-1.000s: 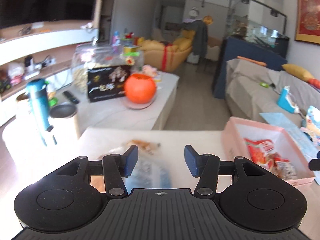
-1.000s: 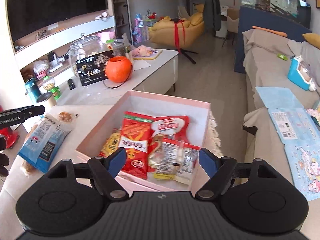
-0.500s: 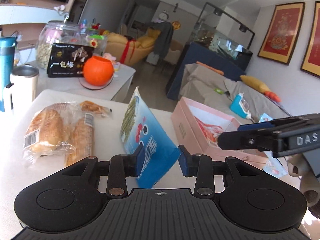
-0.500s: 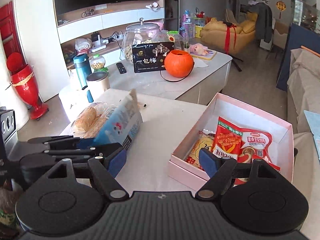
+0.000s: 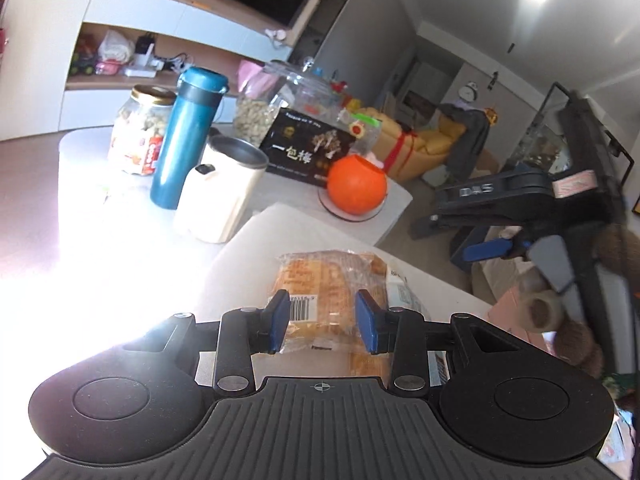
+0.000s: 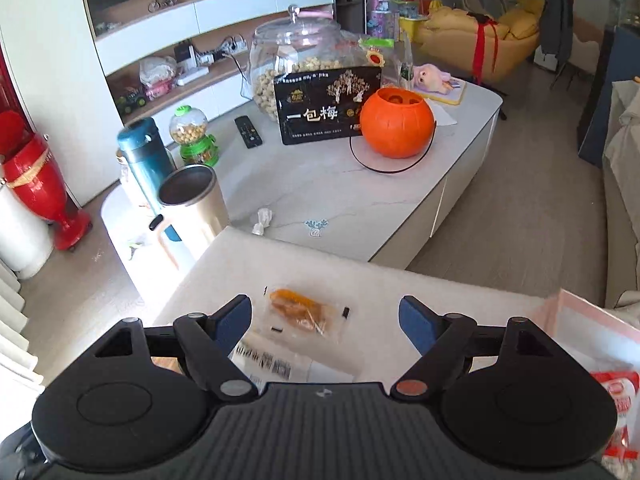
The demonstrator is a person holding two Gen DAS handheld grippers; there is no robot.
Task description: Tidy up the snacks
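My left gripper (image 5: 322, 322) had its fingers partly open around the bread bag (image 5: 329, 280), which lay flat on the white counter (image 5: 256, 248), not pinched as far as I could tell. My right gripper (image 6: 325, 318) hung with fingers spread wide over a small clear snack packet (image 6: 306, 314), pink box (image 6: 592, 320) just off to the right.

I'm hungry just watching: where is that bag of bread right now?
In the left wrist view the bread bag lies on the white table, right ahead of the left gripper and between its open blue fingers, near the cream mug.
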